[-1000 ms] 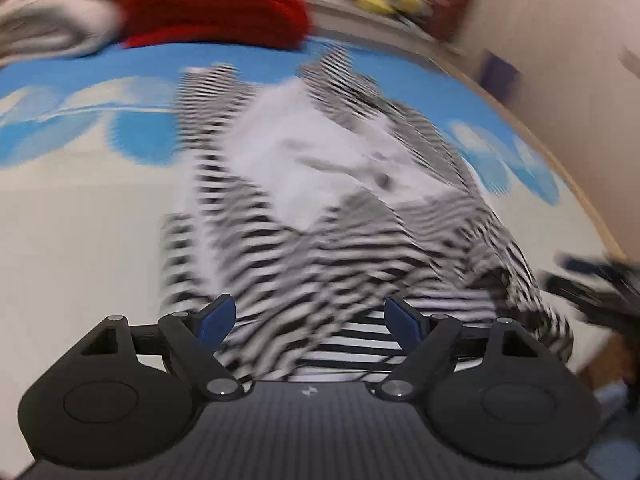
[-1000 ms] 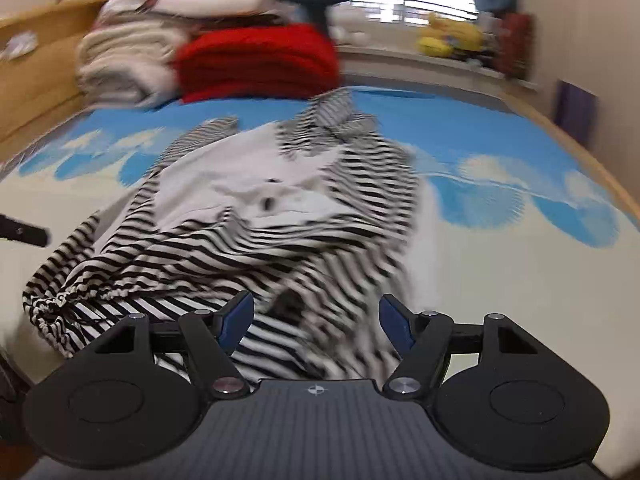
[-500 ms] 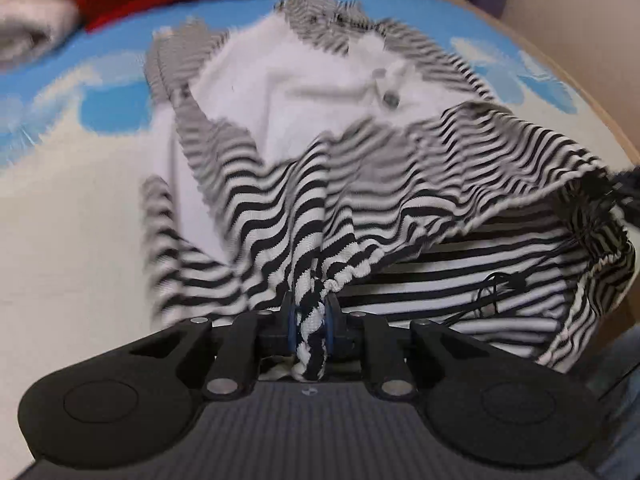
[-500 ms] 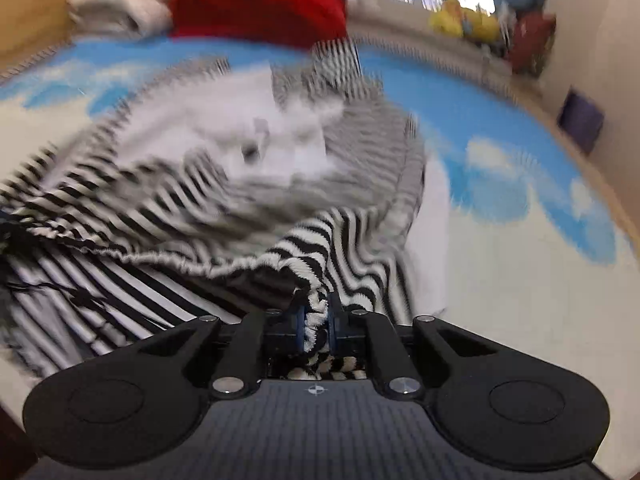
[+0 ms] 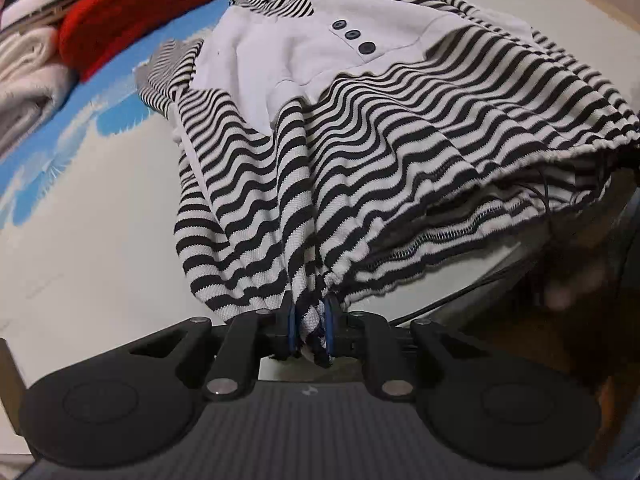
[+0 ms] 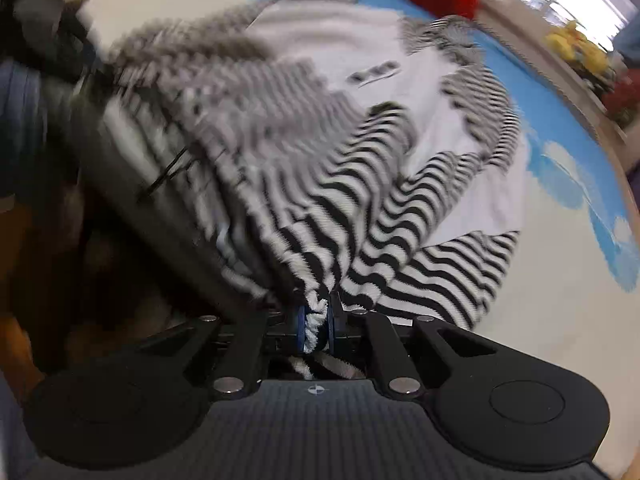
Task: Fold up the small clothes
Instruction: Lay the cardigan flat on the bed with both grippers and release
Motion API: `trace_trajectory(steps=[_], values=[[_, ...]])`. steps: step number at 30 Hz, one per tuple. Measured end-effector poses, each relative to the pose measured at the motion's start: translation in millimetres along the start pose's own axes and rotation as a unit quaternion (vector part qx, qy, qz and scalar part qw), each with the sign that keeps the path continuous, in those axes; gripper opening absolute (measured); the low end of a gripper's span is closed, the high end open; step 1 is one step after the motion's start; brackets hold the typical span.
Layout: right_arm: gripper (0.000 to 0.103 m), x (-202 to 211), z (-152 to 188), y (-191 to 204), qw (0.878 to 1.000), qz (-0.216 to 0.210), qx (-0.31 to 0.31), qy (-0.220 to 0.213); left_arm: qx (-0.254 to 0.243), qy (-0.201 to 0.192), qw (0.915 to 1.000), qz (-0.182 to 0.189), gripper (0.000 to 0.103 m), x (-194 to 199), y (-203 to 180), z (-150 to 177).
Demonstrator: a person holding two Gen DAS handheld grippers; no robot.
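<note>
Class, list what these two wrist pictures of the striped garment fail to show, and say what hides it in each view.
- Right wrist view: the buttons on the striped garment smear into a streak; motion blur, so no count.
- Left wrist view: the hem's far corner runs off the right edge.
- Both views: the hem inside the left gripper and right gripper; the pads cover it.

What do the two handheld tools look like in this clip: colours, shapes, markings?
Both look alike. The left tool has a matte black body with a ribbed grey top plate bearing a small emblem, two rounded black lobes with circular discs, angled black linkage arms with silver pivot pins, and blue pads on the fingers. The right tool matches it.
</note>
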State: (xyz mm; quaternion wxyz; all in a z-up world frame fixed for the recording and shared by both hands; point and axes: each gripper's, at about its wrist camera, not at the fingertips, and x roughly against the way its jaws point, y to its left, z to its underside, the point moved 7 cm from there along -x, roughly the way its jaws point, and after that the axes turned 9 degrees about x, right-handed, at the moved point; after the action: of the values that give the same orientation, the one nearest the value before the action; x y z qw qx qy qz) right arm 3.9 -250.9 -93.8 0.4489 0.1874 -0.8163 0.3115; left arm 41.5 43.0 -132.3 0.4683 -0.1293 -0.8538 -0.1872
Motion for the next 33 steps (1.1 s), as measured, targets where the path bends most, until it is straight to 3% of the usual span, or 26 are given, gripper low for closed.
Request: trace_trajectory(steps=[2,3,4,6,10,12,14,15,16,18,20,21,22,24,28,30,32,33], values=[[0.016,-6,3,7,1.000,-0.015,0.017,0.013,-0.015,-0.007,0.9999,0.004,0.020,5,-4,5],[0.024,-10,5,10,0.999,-0.029,0.018,0.021,-0.020,-0.012,0.9997,0.012,0.037,10,-4,4],[0.038,-13,5,8,0.999,-0.034,0.016,0.027,-0.012,-0.015,0.9995,0.024,0.067,14,0,0],[0.045,-8,5,3,0.998,-0.054,0.002,0.022,0.033,-0.031,0.9973,0.058,0.094,30,11,-10],[0.050,34,-11,-36,0.987,-0.102,-0.113,-0.050,0.117,-0.077,0.9843,0.108,0.096,54,39,-40],[0.050,45,-18,-72,0.976,-0.081,-0.180,-0.087,0.172,-0.080,0.9776,0.091,0.100,41,55,-63],[0.050,41,-22,-101,0.967,-0.045,-0.231,-0.100,0.224,-0.051,0.9709,0.067,0.100,10,68,-78],[0.050,31,-23,-111,0.963,-0.033,-0.252,-0.093,0.244,-0.016,0.9682,0.055,0.097,-11,70,-79],[0.050,17,-22,-114,0.961,-0.029,-0.266,-0.071,0.251,0.015,0.9665,0.050,0.090,-27,69,-78],[0.047,-10,-19,-101,0.965,-0.049,-0.257,-0.022,0.243,0.074,0.9661,0.048,0.079,-51,57,-68],[0.047,-26,-12,-81,0.974,-0.048,-0.221,0.011,0.225,0.072,0.9709,0.039,0.073,-54,48,-60],[0.045,-33,-7,-67,0.980,-0.037,-0.191,0.027,0.213,0.062,0.9746,0.033,0.057,-50,45,-59],[0.040,-37,-2,-58,0.984,-0.025,-0.172,0.030,0.209,0.061,0.9754,0.032,0.032,-47,45,-58],[0.014,-30,-2,-42,0.991,-0.015,-0.131,0.003,0.213,0.064,0.9743,0.032,0.018,-34,47,-52],[0.008,-8,18,-38,0.994,-0.003,-0.101,0.030,0.202,0.067,0.9771,0.006,0.019,-24,62,-20],[0.009,-8,26,-43,0.990,-0.018,-0.132,0.048,0.202,0.063,0.9774,0.006,0.019,-19,59,-12],[0.011,-8,27,-40,0.989,-0.036,-0.127,0.068,0.196,0.057,0.9789,0.000,0.026,-14,55,-14],[0.017,-7,25,-40,0.989,-0.040,-0.120,0.072,0.195,0.054,0.9793,0.003,0.039,-12,56,-18]])
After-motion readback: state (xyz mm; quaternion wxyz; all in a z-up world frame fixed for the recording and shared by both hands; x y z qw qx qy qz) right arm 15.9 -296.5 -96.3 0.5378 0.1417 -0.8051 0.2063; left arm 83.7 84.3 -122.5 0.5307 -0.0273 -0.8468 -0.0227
